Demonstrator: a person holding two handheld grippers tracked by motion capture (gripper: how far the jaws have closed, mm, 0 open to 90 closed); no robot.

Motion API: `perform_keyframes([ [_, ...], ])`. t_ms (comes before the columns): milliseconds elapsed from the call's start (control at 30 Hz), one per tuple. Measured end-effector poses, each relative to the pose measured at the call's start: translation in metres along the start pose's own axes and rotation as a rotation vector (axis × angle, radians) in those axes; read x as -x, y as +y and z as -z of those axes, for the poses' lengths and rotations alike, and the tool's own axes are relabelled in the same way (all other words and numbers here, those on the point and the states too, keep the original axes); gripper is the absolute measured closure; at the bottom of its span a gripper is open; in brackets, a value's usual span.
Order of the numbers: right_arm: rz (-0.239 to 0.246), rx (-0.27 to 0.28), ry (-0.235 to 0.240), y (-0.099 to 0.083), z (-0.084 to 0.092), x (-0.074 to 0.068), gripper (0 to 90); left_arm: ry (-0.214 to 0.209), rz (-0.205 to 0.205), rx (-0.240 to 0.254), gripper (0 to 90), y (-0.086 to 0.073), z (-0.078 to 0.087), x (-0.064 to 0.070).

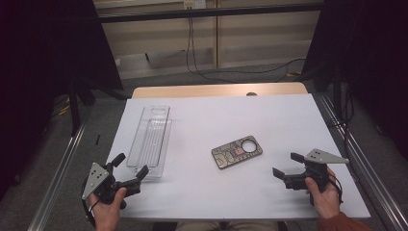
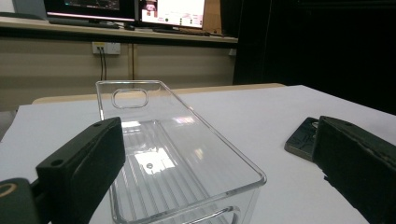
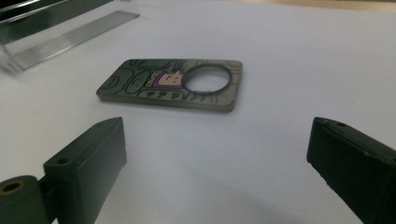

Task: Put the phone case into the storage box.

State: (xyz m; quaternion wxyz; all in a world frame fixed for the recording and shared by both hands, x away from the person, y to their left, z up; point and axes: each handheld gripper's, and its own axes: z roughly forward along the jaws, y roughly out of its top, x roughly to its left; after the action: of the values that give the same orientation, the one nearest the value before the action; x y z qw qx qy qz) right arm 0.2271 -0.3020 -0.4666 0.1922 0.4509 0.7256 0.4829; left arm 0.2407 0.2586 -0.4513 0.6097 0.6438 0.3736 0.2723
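Observation:
A clear plastic tray (image 1: 150,139) lies lengthwise on the left half of the white table top (image 1: 269,120). In the left gripper view the clear tray (image 2: 163,154) stands empty just beyond the jaws. A flat grey patterned phone case (image 1: 236,151) with a round hole lies near the table's middle; the phone case (image 3: 173,84) sits a short way past the right jaws. My left gripper (image 1: 129,169) is open at the tray's near end. My right gripper (image 1: 287,165) is open to the right of the case, touching nothing.
Metal rails (image 1: 60,168) run along both sides of the table. Cables (image 1: 202,57) hang down the back wall onto the grey floor. Dark curtains (image 1: 43,57) stand at left and right. Monitors (image 2: 173,11) sit on a shelf beyond the table.

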Motion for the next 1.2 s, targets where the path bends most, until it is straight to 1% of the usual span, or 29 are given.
perform_keyframes([
  [33, 0.000, 0.000, 0.000, 0.000, 0.000, 0.000, 3.9, -0.003, -0.007, -0.004, 2.9, 0.000, 0.000, 0.000],
  [100, 0.008, -0.019, 0.019, 0.001, -0.004, -0.003, 4.2, 0.004, -0.015, -0.012, 3.0, 0.000, 0.000, 0.000],
  [133, 0.018, -0.027, 0.029, 0.001, -0.006, -0.004, 4.0, -0.002, -0.009, -0.008, 3.1, 0.000, -0.001, 0.000],
  [167, 0.029, -0.040, 0.039, 0.001, -0.008, -0.006, 4.3, 0.003, -0.014, -0.011, 3.1, 0.000, -0.001, 0.000],
  [200, 0.029, -0.040, 0.039, 0.001, -0.008, -0.006, 4.3, 0.005, -0.010, -0.009, 3.1, 0.000, -0.001, 0.001],
  [267, 0.028, -0.047, 0.040, 0.002, -0.010, -0.008, 4.3, 0.003, -0.016, -0.013, 3.2, 0.000, -0.001, 0.000],
  [333, 0.028, -0.047, 0.042, 0.003, -0.012, -0.008, 4.4, 0.008, -0.008, -0.011, 3.2, 0.000, -0.001, 0.001],
  [367, 0.029, -0.049, 0.035, 0.004, -0.015, -0.009, 4.4, -0.001, -0.012, -0.009, 3.2, 0.000, -0.001, 0.000],
  [433, 0.035, -0.058, 0.049, 0.005, -0.018, -0.010, 3.5, 0.001, -0.014, -0.010, 3.2, 0.000, -0.001, 0.000],
  [467, 0.035, -0.058, 0.049, 0.005, -0.018, -0.010, 3.5, 0.002, -0.010, -0.007, 3.2, 0.000, -0.001, 0.001],
  [500, 0.045, -0.051, 0.066, 0.005, -0.019, -0.010, 2.0, -0.007, -0.006, -0.006, 3.2, 0.000, -0.001, 0.001],
  [533, 0.055, -0.050, 0.085, 0.007, -0.021, -0.012, 1.6, 0.000, -0.013, -0.007, 3.2, 0.000, -0.001, 0.000],
  [633, 0.059, -0.055, 0.078, 0.009, -0.023, -0.014, 2.8, -0.003, -0.008, -0.007, 3.2, 0.000, -0.001, 0.000],
  [700, 0.072, -0.054, 0.100, 0.012, -0.025, -0.015, 3.4, -0.002, -0.011, -0.009, 3.2, 0.000, -0.001, 0.000],
  [767, 0.072, -0.050, 0.100, 0.013, -0.026, -0.016, 3.5, 0.005, -0.015, -0.009, 3.2, 0.000, -0.001, 0.000],
  [833, 0.075, -0.043, 0.113, 0.015, -0.028, -0.017, 4.3, 0.003, -0.014, -0.010, 3.2, 0.000, -0.001, 0.000],
  [967, 0.076, -0.048, 0.123, 0.019, -0.034, -0.018, 6.0, 0.013, -0.015, -0.011, 3.2, 0.000, -0.001, 0.000],
  [1000, 0.078, -0.044, 0.134, 0.022, -0.037, -0.018, 7.6, 0.008, -0.004, -0.005, 3.2, -0.001, -0.002, 0.001],
  [1033, 0.078, -0.044, 0.134, 0.022, -0.037, -0.018, 7.6, 0.012, -0.004, -0.005, 3.2, -0.001, -0.001, 0.001],
  [1067, 0.076, -0.045, 0.139, 0.025, -0.041, -0.019, 8.0, 0.007, -0.015, -0.010, 3.2, 0.000, -0.001, 0.000],
  [1100, 0.076, -0.045, 0.139, 0.025, -0.041, -0.019, 8.0, 0.012, -0.013, -0.011, 3.2, 0.000, -0.001, 0.000],
  [1167, 0.079, -0.039, 0.157, 0.028, -0.045, -0.020, 9.3, 0.004, -0.008, -0.011, 3.2, -0.001, -0.001, 0.000],
  [1200, 0.085, -0.043, 0.175, 0.031, -0.050, -0.022, 9.9, 0.003, -0.016, -0.011, 3.2, 0.000, 0.000, -0.001],
])
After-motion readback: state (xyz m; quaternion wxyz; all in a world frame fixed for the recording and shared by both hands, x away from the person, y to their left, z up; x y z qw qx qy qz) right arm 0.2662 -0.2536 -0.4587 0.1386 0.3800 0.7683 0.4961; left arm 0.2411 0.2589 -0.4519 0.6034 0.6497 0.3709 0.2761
